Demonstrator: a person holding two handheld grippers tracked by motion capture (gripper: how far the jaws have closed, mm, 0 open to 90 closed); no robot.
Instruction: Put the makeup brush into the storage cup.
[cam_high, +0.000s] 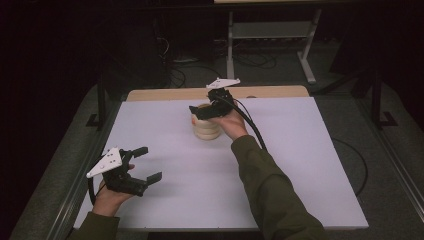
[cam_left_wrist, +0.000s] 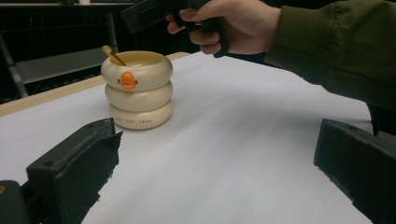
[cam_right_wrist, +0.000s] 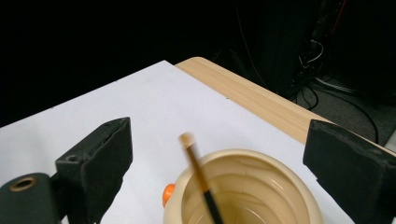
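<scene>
Around my white-covered table (cam_high: 280, 165) the room is dark, with a strip of bare wood along its far edge, and near the middle of that far edge stands the cream, three-ringed stacked cup with an orange knob (cam_high: 207, 125), a thin brown stick with a pale tip (cam_right_wrist: 198, 175) leaning inside it. My right gripper (cam_high: 210, 107) hangs just above the cup with jaws spread wide either side of the stick, so I judge the grab is lined up but not made. My left gripper (cam_high: 145, 164) waits by the near left corner, jaws wide, holding nothing.
</scene>
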